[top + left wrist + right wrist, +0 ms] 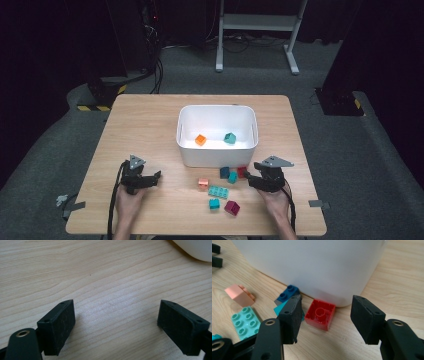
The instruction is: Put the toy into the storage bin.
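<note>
The right gripper [325, 320], jaws wide and empty, frames a small red plastic building brick [320, 314] lying studs-down against the white plastic bin [312, 267]; light, rigid, slick, it is best pinched across flat opposite sides

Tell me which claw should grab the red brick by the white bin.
Right. The right claw is open with the red brick just ahead between its jaws, against the white bin. The left claw, also open, faces bare table.
</note>
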{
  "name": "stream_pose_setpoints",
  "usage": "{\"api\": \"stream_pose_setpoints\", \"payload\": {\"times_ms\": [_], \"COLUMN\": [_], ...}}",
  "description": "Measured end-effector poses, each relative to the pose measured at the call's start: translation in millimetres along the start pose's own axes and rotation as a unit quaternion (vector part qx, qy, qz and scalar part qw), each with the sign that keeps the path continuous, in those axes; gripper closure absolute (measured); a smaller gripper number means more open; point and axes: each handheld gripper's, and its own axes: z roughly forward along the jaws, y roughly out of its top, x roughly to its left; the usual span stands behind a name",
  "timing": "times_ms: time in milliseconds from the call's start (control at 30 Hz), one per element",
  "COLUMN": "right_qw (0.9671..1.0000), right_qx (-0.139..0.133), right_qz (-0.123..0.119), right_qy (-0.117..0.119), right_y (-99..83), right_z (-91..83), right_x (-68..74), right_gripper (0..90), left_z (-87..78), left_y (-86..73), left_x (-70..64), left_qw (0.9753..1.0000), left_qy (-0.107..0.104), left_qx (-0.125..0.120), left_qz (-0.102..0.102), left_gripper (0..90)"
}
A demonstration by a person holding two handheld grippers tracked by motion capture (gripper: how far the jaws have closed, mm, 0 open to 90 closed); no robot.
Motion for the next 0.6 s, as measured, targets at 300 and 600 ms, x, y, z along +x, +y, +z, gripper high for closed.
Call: {"api": "stream_pose_setpoints", "payload": {"times_ms": [300,600], "right_qw": [0.9999,0.9997], "right_qx": [0.015,0.020], "right_qz": [0.007,0.009], "right_qy": [-0.001,-0.004], "right_y": [-6.9,-9.2], "right_z": [16.0,24.2], "right_x": [1.6,3.7], "right_gripper": [41.8,41.4], "left_z": [0.0,0.0], "left_y": [0.0,0.0], "left_x": [0.0,0.0], "left_qw": [1.0000,1.0000], "left_qy": [0.000,0.000], "left_qx": [0.000,0.000], "left_qz": [0.000,0.000], "left_gripper": [14.8,14.8]}}
